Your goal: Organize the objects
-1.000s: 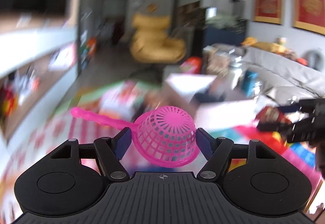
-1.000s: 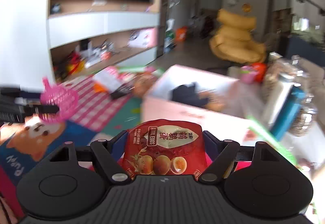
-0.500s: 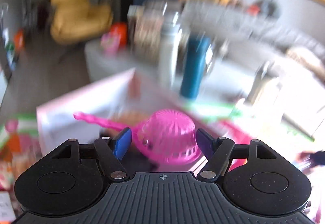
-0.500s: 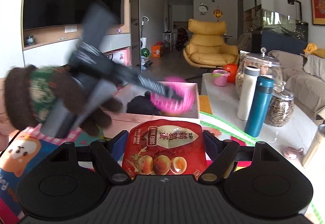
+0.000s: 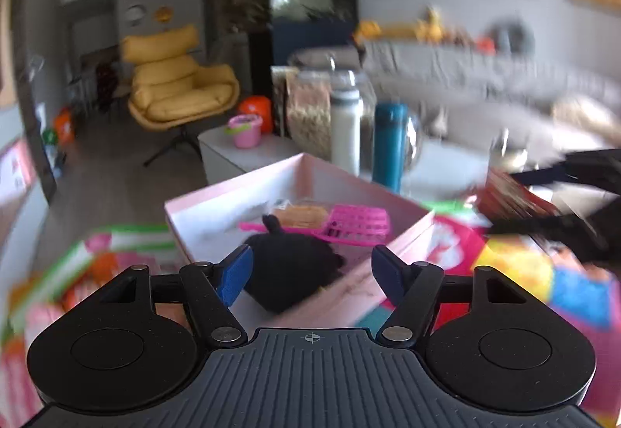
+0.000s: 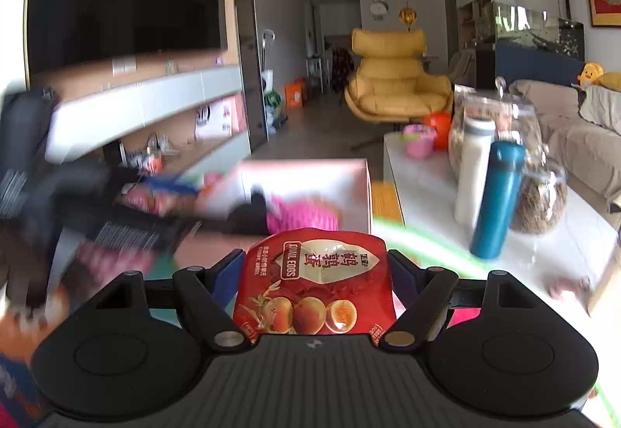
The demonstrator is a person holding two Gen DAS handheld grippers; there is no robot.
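Living-room floor: pink box (image 5: 217,210) already holds the pink strainer (image 5: 349,224). Left gripper (image 5: 310,269), empty, jaws closing; right gripper (image 6: 314,284) pinches the quail-egg packet (image 6: 314,284), likely boxed next.

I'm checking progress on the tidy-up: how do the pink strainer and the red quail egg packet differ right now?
The pink strainer lies in the pink box, released; the red quail egg packet is outside, clamped upright in the right gripper. The strainer is rigid mesh, the packet glossy film. The left gripper is empty.
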